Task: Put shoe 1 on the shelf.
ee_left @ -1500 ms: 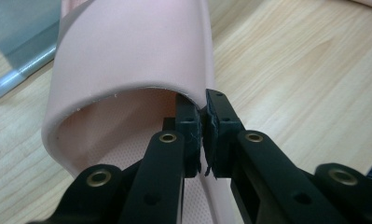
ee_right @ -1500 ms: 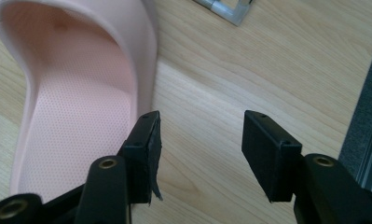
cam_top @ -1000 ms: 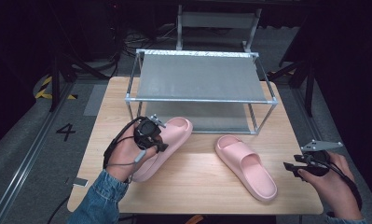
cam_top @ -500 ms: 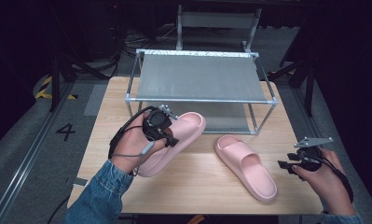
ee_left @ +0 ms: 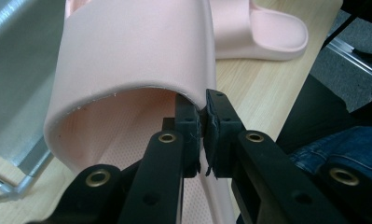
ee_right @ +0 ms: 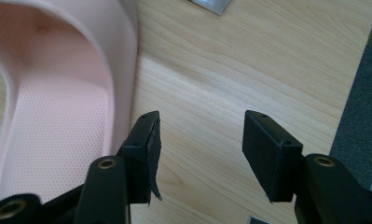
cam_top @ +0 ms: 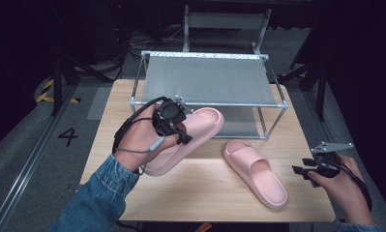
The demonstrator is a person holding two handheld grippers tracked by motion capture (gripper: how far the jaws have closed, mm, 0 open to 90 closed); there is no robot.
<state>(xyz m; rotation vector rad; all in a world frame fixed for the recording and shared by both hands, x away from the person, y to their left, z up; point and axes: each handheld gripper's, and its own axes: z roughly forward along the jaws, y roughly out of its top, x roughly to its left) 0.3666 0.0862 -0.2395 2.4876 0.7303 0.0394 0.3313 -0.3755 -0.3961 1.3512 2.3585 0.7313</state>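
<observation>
Pinching the side edge of one pink slipper's (cam_top: 190,137) strap, your left gripper (cam_top: 173,123) holds it with the pads nearly together, only the thin foam wall between them. In the left gripper view that slipper (ee_left: 127,60) shows a smooth, matte, rounded strap arching over a footbed stippled with fine dots; its toe end is cut off at the top of that view. From the high view it sits tilted, toe toward the metal rack (cam_top: 207,82), heel end near your denim sleeve (cam_top: 101,193); whether the heel rests on the worktop (cam_top: 200,193) is hard to tell, as your hand covers part of it.

Your right gripper (cam_top: 309,170) holds nothing: in its own view the jaws stand wide apart over bare pale wood grain, and the left pad looks frayed at its lower edge. Just beside that jaw lies the second slipper (ee_right: 53,102), its dotted footbed and thick smooth rim plain there, its strap out of frame. The high view shows this second slipper (cam_top: 256,171) whole, flat on the worktop, between your two hands, apart from the right gripper.

The rack is a thin silver frame with a grey, finely textured shelf; its lower level is partly hidden behind the lifted slipper. The left gripper view catches only a corner of it (ee_left: 16,70).
</observation>
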